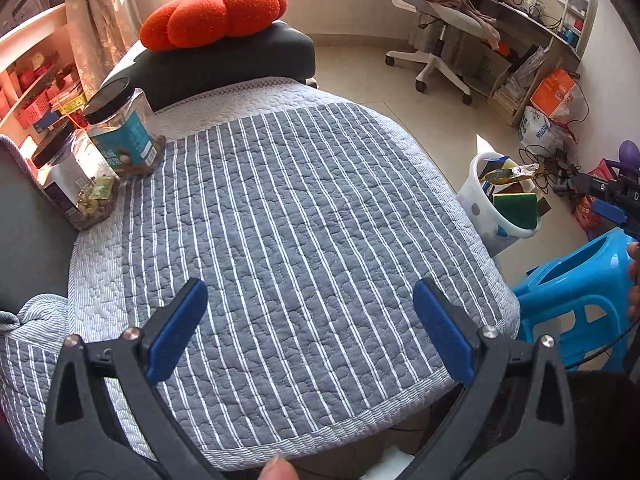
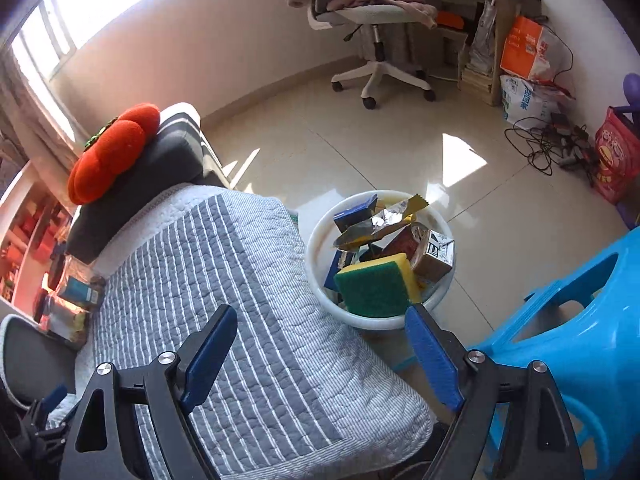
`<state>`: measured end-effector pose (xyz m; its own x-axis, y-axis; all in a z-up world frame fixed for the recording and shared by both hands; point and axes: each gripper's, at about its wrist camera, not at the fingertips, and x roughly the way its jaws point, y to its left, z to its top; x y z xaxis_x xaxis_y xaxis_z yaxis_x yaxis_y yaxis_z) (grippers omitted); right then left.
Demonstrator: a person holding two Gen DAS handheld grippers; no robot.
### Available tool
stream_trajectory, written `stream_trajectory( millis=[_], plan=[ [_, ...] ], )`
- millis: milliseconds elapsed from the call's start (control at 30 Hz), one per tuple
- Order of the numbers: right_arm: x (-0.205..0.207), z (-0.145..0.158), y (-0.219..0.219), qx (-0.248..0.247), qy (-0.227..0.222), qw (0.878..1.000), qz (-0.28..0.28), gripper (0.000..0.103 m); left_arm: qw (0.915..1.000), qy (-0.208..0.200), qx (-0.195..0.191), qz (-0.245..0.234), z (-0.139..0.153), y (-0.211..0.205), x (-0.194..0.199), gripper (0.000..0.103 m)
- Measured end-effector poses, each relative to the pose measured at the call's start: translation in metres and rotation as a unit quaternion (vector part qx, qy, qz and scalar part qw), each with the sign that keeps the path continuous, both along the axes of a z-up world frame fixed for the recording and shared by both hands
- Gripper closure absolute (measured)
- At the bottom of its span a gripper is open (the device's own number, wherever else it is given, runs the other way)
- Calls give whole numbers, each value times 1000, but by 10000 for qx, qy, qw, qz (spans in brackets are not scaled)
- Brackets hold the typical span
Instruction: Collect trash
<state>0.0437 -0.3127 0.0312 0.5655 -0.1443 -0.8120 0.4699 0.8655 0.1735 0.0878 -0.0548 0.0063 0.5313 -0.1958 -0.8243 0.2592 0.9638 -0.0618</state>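
Bedding, a striped quilt (image 1: 304, 216), is seen bare of litter. Trash is gathered in the bin (image 2: 316, 264) on the floor beside the bed, ahead of the right claw (image 2: 320, 352) and well right of the left claw (image 1: 308, 328). A sponge (image 2: 376, 288) lies uppermost. Both claws are held wide apart, nothing gripped.

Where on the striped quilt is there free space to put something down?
The striped quilt is bare across its middle and toward the bin-side edge. It is crowded at the far left corner, where two jars stand. The white bin is heaped full.
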Motion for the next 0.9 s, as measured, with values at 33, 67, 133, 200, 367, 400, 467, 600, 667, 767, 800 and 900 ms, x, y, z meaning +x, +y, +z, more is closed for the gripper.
stream_trajectory(
  millis=[33,67,133,200,367,400,467,600,667,767,800,900],
  plan=[
    [-7,6,16,-9,-57,9999,133,11,9999,-88,-5,50,5,1,-7,1],
    [-14,11,31,-52,-76,9997,246,10,9998,-190,13,109,10,2,-14,1],
    [-31,21,61,-275,-157,9984,467,5,9989,-411,67,226,18,5,-29,1],
    [-50,28,90,-537,-307,9956,702,2,9977,-516,236,377,22,7,-43,1],
    [-83,18,135,-1167,-564,9885,777,0,9955,-673,114,663,21,17,-71,1],
    [-88,13,140,-1358,-597,9864,711,0,9950,-701,119,696,18,18,-74,1],
    [-94,3,144,-1566,-640,9838,588,0,9942,-755,156,749,14,18,-80,1],
    [-87,-18,142,-1277,-341,9880,804,0,9928,-870,268,778,7,18,-82,1],
    [-83,-24,138,-1119,-257,9908,719,0,9924,-896,319,778,6,18,-82,1],
    [-82,-29,136,-1008,-209,9921,720,0,9932,-850,282,745,5,19,-81,1],
    [-82,-29,136,-1015,-214,9921,711,0,9934,-839,266,732,4,18,-82,1],
    [-83,-27,137,-1020,-252,9921,689,0,9939,-831,253,681,5,17,-84,1]
  ],
)
